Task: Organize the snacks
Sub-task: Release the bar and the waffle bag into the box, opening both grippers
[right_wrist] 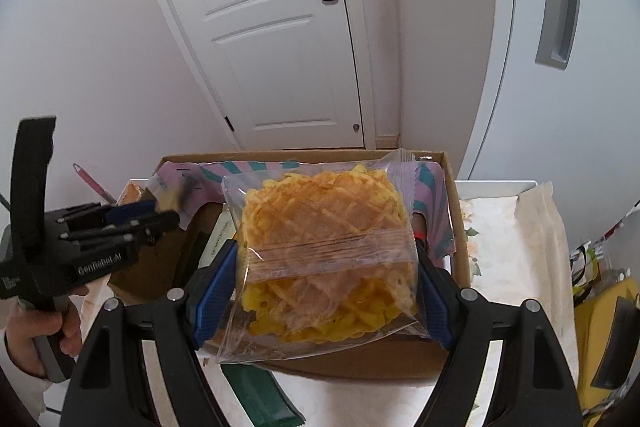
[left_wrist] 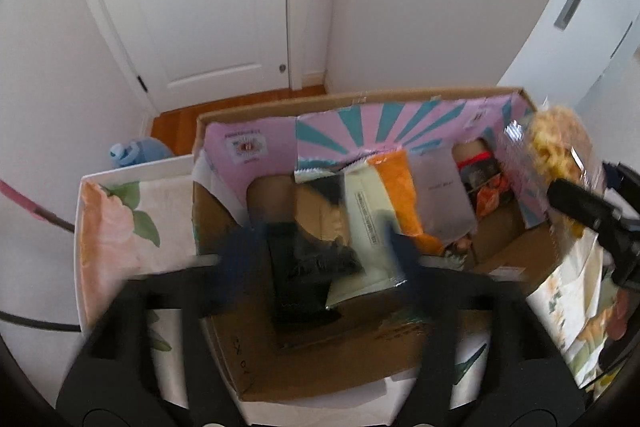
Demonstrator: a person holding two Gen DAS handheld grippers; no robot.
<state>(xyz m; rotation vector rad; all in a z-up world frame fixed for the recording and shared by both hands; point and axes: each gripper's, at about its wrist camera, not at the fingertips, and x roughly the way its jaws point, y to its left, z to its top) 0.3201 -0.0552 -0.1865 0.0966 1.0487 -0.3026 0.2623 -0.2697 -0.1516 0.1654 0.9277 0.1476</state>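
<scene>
A cardboard box [left_wrist: 224, 355] with a pink and teal lining stands on the flowered table and holds several snack packs. My left gripper [left_wrist: 320, 251] hovers over the box, blurred, open and empty above a black pack [left_wrist: 304, 283] and a pale green pack [left_wrist: 372, 223]. My right gripper [right_wrist: 326, 267] is shut on a clear bag of yellow waffle crisps [right_wrist: 324, 223], held above the box [right_wrist: 456, 211]. The bag also shows at the right of the left wrist view [left_wrist: 556, 147]. The left gripper shows in the right wrist view [right_wrist: 132, 223].
A white door [right_wrist: 280, 47] and walls stand behind the table. A dark green pack [right_wrist: 260, 399] lies on the table in front of the box. A white pack [right_wrist: 540, 227] and a yellow item [right_wrist: 604, 303] lie to the right. A blue bottle [left_wrist: 132, 151] stands behind the table at left.
</scene>
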